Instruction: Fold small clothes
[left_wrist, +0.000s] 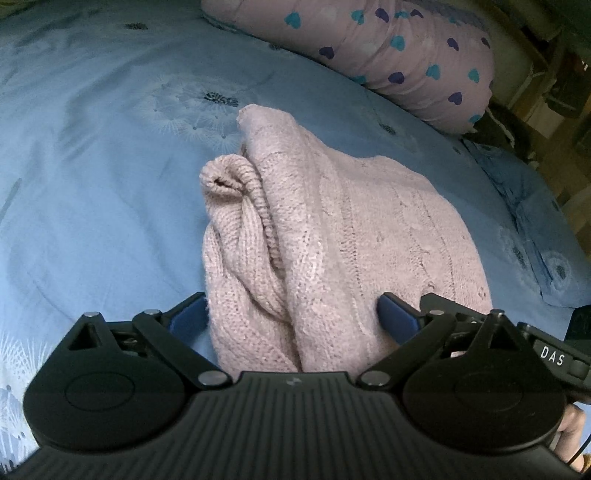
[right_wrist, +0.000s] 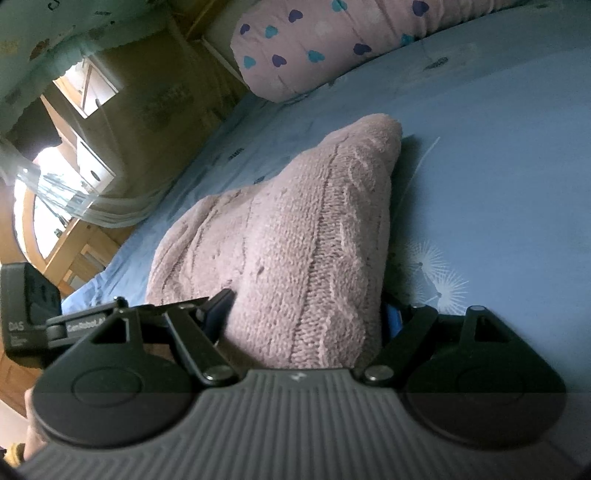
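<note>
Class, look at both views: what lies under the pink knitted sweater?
The pink knitted sweater lies on the blue dandelion-print bedsheet, visible all around it. Whatever sits directly beneath its folds is covered and cannot be seen.

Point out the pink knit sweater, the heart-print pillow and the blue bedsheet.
pink knit sweater (left_wrist: 369, 229): left wrist view, its flat cable-knit top layer.
heart-print pillow (left_wrist: 388, 55): left wrist view, its pink middle.
blue bedsheet (right_wrist: 498, 166): right wrist view, a bare patch beside the sweater.

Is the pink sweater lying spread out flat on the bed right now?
No, the pink sweater is bunched into thick folds between the left gripper fingers, with a rolled cuff sticking up above the blue bedsheet.
</note>
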